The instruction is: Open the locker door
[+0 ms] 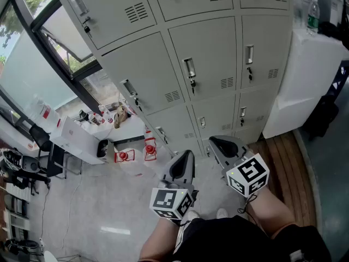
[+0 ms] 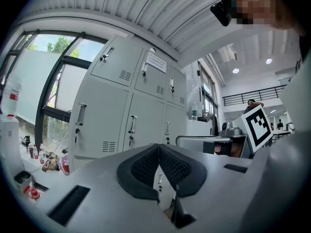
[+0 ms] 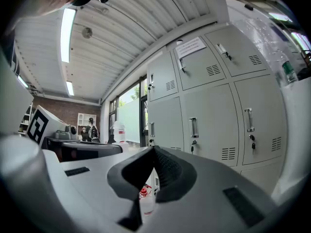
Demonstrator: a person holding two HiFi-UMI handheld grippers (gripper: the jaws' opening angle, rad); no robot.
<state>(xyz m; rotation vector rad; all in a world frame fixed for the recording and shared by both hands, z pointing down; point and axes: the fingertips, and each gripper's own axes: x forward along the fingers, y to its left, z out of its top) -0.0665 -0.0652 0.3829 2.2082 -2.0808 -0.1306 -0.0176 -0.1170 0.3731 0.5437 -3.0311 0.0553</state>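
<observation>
A bank of grey lockers [image 1: 207, 48] fills the top of the head view, and every door I can see is closed. The middle door carries a metal handle [image 1: 189, 69] with a key lock below it. My left gripper [image 1: 182, 165] and right gripper [image 1: 223, 145] are held side by side low in front of the bottom row, well short of the doors and touching none. In the left gripper view the black pads [image 2: 146, 166] meet at their tips with nothing between them. The right gripper's pads [image 3: 167, 171] likewise meet on nothing. Both point level at the lockers [image 2: 131, 120] [image 3: 214, 125].
A white cabinet [image 1: 305, 81] with a water bottle [image 1: 312, 15] on top stands right of the lockers, above a wooden floor strip [image 1: 283, 157]. At the left are a window, a low white table [image 1: 82, 138] with small items, and red-capped bottles [image 1: 148, 146] on the floor.
</observation>
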